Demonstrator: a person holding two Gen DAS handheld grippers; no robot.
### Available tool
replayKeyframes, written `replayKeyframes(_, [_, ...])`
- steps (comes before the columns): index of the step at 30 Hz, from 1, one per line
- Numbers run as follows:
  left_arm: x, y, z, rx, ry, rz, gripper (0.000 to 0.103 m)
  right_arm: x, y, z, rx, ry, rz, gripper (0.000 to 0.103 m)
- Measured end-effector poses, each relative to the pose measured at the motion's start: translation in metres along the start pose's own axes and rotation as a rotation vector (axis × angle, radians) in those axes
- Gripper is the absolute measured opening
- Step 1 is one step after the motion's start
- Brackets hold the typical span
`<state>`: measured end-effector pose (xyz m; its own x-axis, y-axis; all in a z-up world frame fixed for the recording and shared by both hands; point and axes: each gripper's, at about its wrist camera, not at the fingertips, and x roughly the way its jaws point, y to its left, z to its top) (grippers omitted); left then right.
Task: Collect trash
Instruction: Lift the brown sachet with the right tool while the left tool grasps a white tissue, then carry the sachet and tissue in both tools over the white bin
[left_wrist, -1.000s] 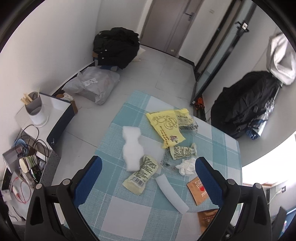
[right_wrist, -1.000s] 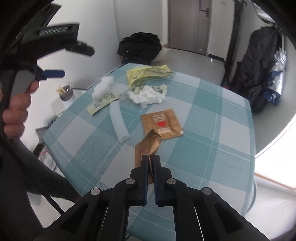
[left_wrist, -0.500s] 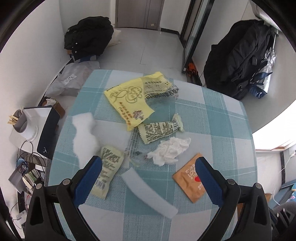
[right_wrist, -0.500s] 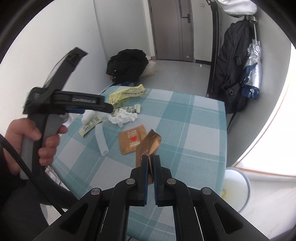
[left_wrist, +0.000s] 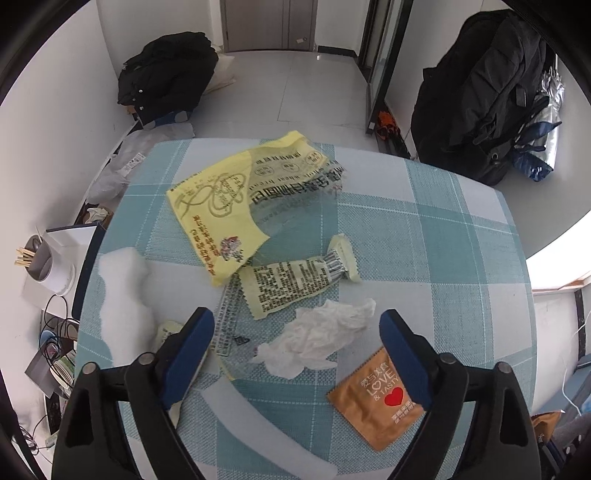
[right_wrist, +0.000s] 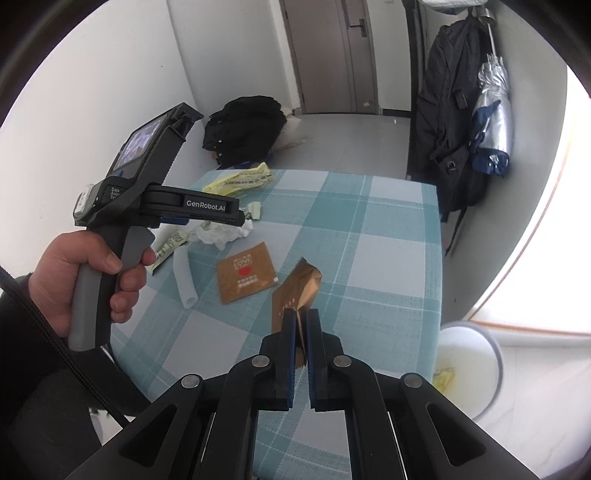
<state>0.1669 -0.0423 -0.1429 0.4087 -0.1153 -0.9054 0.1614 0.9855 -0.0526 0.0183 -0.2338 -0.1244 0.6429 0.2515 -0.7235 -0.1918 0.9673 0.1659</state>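
My right gripper (right_wrist: 301, 325) is shut on a crumpled brown wrapper (right_wrist: 297, 290) and holds it above the checked table (right_wrist: 369, 236). My left gripper (left_wrist: 295, 332) is open and empty, hovering over a crumpled white tissue (left_wrist: 321, 336). Around it lie a flat brown sachet (left_wrist: 376, 398), a pale printed wrapper (left_wrist: 295, 280), a yellow plastic bag (left_wrist: 225, 199), a white foam piece (left_wrist: 125, 295) and a white foam strip (left_wrist: 269, 428). In the right wrist view the left gripper (right_wrist: 236, 218) shows above the tissue (right_wrist: 221, 232), with the sachet (right_wrist: 245, 271) beside it.
A white bin (right_wrist: 467, 365) holding a yellow scrap stands on the floor past the table's right edge. Black bags (left_wrist: 480, 85) hang at the right wall, another black bag (left_wrist: 166, 74) lies on the floor. A cluttered side stand (left_wrist: 51, 269) sits left.
My left gripper has moved forward and lower over the tissue. My right gripper has lifted the brown wrapper and drawn back to the right, bringing the bin into view.
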Motion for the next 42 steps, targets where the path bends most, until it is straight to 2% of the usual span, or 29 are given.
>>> replayKeyframes(4, [0.006, -0.006, 0.0, 0.023, 0.025, -0.006, 0.065, 0.001, -0.006, 0.001, 0.019, -0.001, 0.005, 0.005])
replayKeyframes(7, [0.009, -0.01, -0.003, 0.035, 0.047, -0.009, 0.041, 0.001, -0.008, 0.001, 0.032, -0.001, 0.008, 0.005])
replayKeyframes(8, [0.01, -0.01, -0.003, 0.034, 0.05, -0.016, 0.036, 0.001, -0.009, 0.001, 0.036, 0.001, 0.011, 0.005])
replayKeyframes(9, [0.009, -0.01, -0.004, 0.036, 0.052, -0.02, 0.036, 0.001, -0.009, 0.001, 0.038, 0.004, 0.016, 0.005])
replayKeyframes(11, [0.009, -0.01, -0.003, 0.05, 0.053, -0.008, 0.021, 0.002, -0.008, 0.001, 0.036, 0.008, 0.02, 0.005])
replayKeyframes(12, [0.009, -0.011, -0.004, 0.053, 0.053, -0.008, 0.019, 0.002, -0.007, 0.001, 0.033, 0.01, 0.022, 0.005])
replayKeyframes(16, [0.005, -0.008, -0.006, 0.038, 0.049, -0.041, 0.016, 0.002, -0.005, 0.002, 0.027, 0.005, 0.02, 0.005])
replayKeyframes(23, [-0.019, -0.004, -0.009, 0.044, -0.014, -0.075, 0.015, 0.0, -0.002, 0.003, 0.038, 0.004, 0.023, 0.005])
replayKeyframes(26, [-0.03, -0.002, -0.01, 0.037, -0.032, -0.128, 0.015, -0.004, -0.003, 0.004, 0.056, 0.0, 0.031, 0.005])
replayKeyframes(29, [-0.052, -0.006, -0.012, 0.049, -0.082, -0.175, 0.015, -0.011, -0.004, 0.007, 0.07, -0.015, 0.033, 0.005])
replayKeyframes(34, [-0.085, -0.015, -0.016, 0.067, -0.152, -0.203, 0.015, -0.032, -0.006, 0.012, 0.093, -0.059, 0.029, 0.005])
replayKeyframes(42, [-0.127, -0.039, -0.019, 0.108, -0.237, -0.242, 0.015, -0.094, -0.02, 0.031, 0.112, -0.185, 0.021, 0.005])
